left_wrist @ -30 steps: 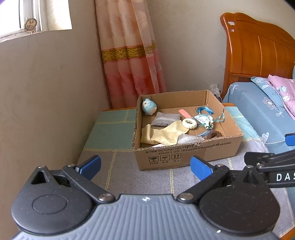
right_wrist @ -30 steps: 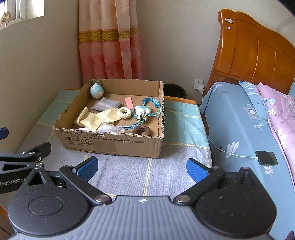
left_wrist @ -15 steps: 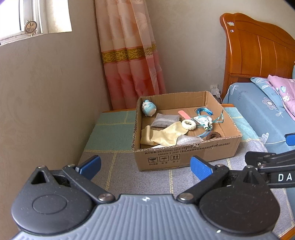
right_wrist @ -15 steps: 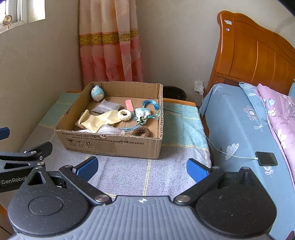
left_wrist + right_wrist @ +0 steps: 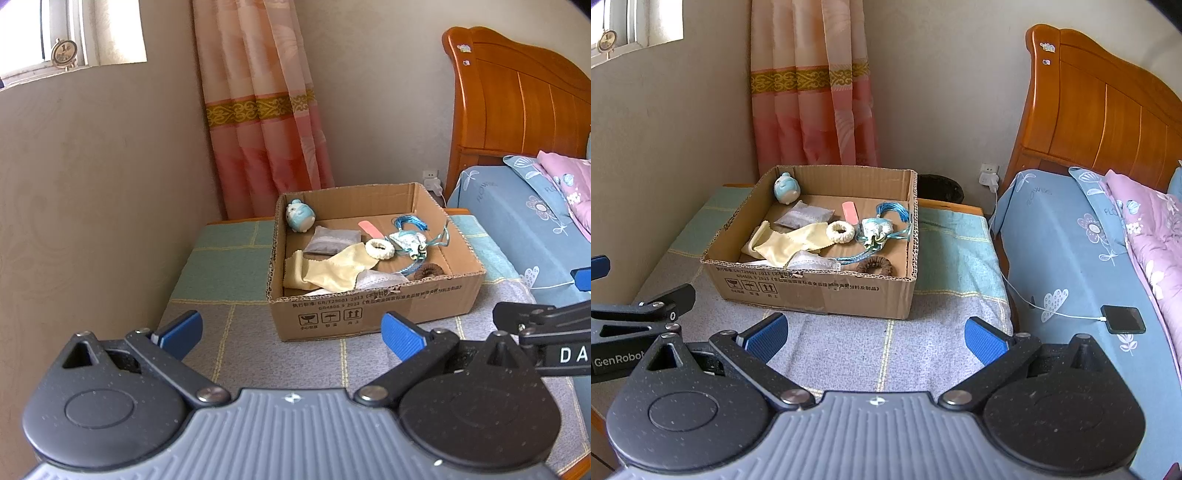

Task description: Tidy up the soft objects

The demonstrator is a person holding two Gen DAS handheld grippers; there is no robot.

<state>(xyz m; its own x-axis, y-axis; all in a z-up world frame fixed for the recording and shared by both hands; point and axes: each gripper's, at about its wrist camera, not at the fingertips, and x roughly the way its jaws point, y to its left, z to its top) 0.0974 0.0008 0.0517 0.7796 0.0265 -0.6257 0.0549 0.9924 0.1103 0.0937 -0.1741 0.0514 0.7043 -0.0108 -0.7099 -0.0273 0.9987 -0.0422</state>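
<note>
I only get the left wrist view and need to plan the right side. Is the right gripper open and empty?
Observer: Yes. The right gripper is open with nothing between its fingers, and it is short of the cardboard box.
Operator: Anything on the bed to avoid?
Observer: A black phone lies on the blue sheet, plugged into a white cable.
Operator: And behind the box?
Observer: A dark bin stands behind its far right corner.

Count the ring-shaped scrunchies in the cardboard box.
2. The cream fuzzy ring scrunchie lies mid-box beside the pale yellow cloth. The brown fuzzy ring scrunchie sits in the near right corner. More may be hidden under the cloth.
</note>
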